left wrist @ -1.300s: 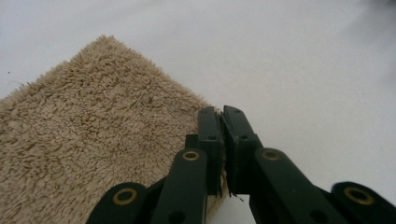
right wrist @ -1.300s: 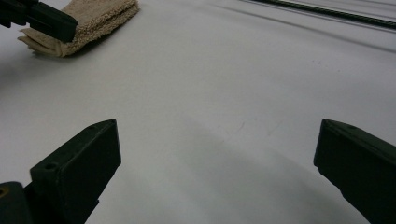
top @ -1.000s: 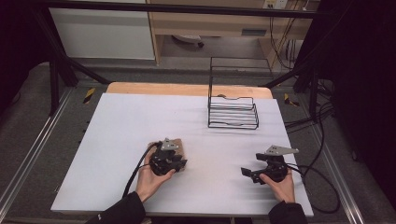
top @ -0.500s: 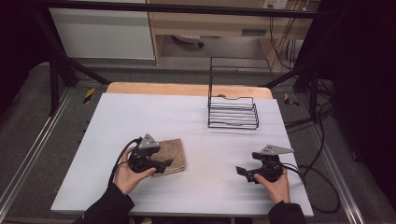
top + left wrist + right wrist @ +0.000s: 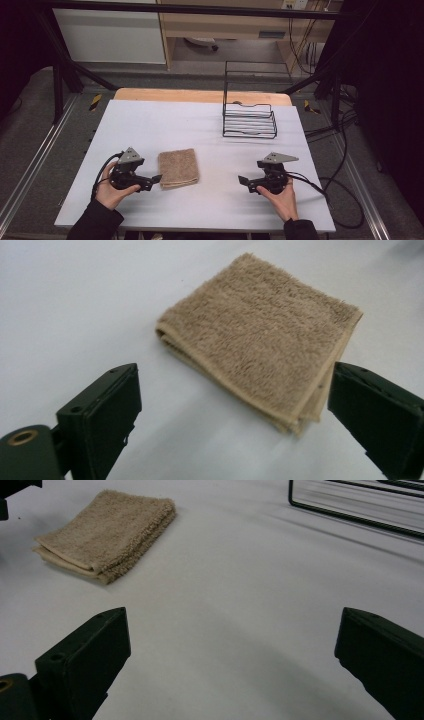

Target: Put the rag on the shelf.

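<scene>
A folded tan towel (image 5: 178, 168) lies flat on the white table, left of centre. It fills the upper right of the left gripper view (image 5: 265, 335) and shows at the upper left of the right gripper view (image 5: 107, 530). My left gripper (image 5: 156, 179) sits just left of the towel, open, its jaws wide apart with nothing between them; the towel's near corner lies just ahead of the right jaw. My right gripper (image 5: 242, 181) rests farther right on bare table, open and empty, pointing toward the towel.
A black wire rack (image 5: 249, 116) stands at the back right of the white table (image 5: 150, 125), its base rail visible (image 5: 350, 515) in the right gripper view. Cables (image 5: 330, 190) trail off the table's right side.
My left gripper has drawn back to the left off the towel, leaving it flat and uncovered. The right gripper has shifted slightly left and toward the front edge.
</scene>
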The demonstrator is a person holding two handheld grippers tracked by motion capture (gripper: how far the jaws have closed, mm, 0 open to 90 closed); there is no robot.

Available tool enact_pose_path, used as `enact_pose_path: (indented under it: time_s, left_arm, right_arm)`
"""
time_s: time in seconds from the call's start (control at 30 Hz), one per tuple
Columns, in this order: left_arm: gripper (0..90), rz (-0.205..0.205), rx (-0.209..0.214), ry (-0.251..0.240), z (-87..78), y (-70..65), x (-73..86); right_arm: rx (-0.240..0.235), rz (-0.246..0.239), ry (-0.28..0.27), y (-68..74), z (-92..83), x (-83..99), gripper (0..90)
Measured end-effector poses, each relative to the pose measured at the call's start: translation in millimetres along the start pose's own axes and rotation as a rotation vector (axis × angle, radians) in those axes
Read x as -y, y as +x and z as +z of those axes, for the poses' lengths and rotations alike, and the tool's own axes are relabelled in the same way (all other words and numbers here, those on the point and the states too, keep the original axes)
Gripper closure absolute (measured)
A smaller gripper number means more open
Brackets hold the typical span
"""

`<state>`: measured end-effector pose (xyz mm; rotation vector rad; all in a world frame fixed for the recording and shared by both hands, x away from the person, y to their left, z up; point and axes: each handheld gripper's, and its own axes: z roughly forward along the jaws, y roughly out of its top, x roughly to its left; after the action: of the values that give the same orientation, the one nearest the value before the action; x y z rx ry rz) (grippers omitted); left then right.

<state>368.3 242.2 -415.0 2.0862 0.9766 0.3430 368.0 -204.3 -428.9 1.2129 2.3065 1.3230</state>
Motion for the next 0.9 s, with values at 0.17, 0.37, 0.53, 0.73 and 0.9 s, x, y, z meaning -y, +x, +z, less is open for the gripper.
enact_pose_path:
  time_s: [0.17, 0.37, 0.53, 0.73, 0.9]
  left_arm:
    - [5.6, -0.035, -0.007, -0.03, -8.6, 10.2, 8.5]
    - [4.8, -0.043, -0.005, -0.046, -12.8, 14.8, 14.5]
    - [4.9, -0.043, -0.011, -0.063, -15.7, 19.2, 17.7]
    - [5.7, -0.057, -0.02, -0.056, -15.0, 24.8, 21.6]
    - [6.0, -0.058, -0.017, -0.052, -13.4, 23.9, 22.0]
  right_arm:
    - [-0.007, -0.009, 0.014, 21.0, 16.0, -11.5, 4.3]
    - [-0.032, -0.046, 0.043, 52.4, 47.1, -27.6, 8.6]
    - [-0.052, -0.07, 0.068, 75.1, 72.1, -36.3, 14.4]
    - [-0.054, -0.076, 0.091, 88.9, 92.7, -40.5, 27.8]
    - [-0.042, -0.055, 0.108, 93.4, 104.9, -39.5, 41.2]
